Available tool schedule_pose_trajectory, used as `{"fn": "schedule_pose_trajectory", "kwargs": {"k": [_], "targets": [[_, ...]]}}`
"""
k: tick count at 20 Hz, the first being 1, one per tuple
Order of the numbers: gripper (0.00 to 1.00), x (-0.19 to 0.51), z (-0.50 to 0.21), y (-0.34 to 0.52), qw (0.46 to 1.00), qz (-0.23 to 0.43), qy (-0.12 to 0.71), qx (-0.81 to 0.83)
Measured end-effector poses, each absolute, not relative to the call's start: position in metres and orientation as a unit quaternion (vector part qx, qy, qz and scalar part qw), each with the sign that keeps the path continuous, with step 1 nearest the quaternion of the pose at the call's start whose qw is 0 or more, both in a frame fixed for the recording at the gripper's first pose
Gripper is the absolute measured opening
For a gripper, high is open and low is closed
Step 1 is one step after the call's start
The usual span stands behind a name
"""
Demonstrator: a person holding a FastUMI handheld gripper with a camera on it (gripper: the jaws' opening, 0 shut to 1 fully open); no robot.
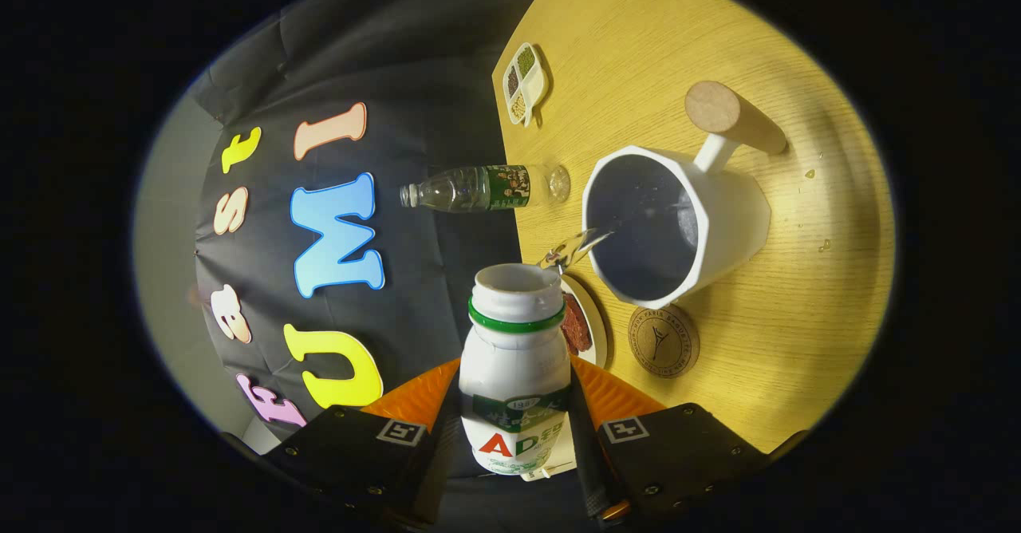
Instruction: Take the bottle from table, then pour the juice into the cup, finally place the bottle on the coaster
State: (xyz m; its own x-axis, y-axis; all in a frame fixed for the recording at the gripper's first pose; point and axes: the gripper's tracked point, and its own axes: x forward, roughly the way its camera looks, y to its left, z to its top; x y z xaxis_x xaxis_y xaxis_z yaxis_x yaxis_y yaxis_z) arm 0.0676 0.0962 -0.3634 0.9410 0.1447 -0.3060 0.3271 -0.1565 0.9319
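Note:
My gripper (514, 421) is shut on a white juice bottle (517, 365) with a green neck ring and an open mouth, one finger on each side of its body. The view is rolled sideways, so the bottle is tipped. A thin clear stream (578, 244) runs from its mouth into the white faceted cup (718, 222), which has a wooden handle (730, 118) and dark liquid inside. A round brown coaster (664, 341) lies on the wooden table (798, 317) right beside the cup, just beyond my fingers.
A clear water bottle (482, 187) with a green label stands at the table's edge past the cup. A small white divided dish (524, 84) of grains sits farther off. A white plate (589, 327) with something brown lies behind the juice bottle. Droplets dot the wood near the cup.

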Motion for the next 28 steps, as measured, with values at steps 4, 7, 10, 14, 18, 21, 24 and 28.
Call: {"fn": "schedule_pose_trajectory", "kwargs": {"k": [4,7,10,14,18,21,24,28], "targets": [[0.66,0.0674,-0.3605,0.0975,0.629,-0.070,0.155,0.759],[0.66,0.0680,-0.3591,0.0971,0.628,-0.069,0.152,0.760],[0.66,0.0677,-0.3573,0.0955,0.627,-0.069,0.149,0.762],[0.66,0.0679,-0.3561,0.0976,0.626,-0.068,0.148,0.763],[0.66,0.0667,-0.3554,0.0983,0.623,-0.068,0.146,0.766],[0.66,0.0661,-0.3553,0.0992,0.620,-0.069,0.145,0.768],[0.66,0.0665,-0.3556,0.0999,0.618,-0.070,0.145,0.769],[0.66,0.0676,-0.3554,0.0988,0.618,-0.071,0.144,0.770]]}}
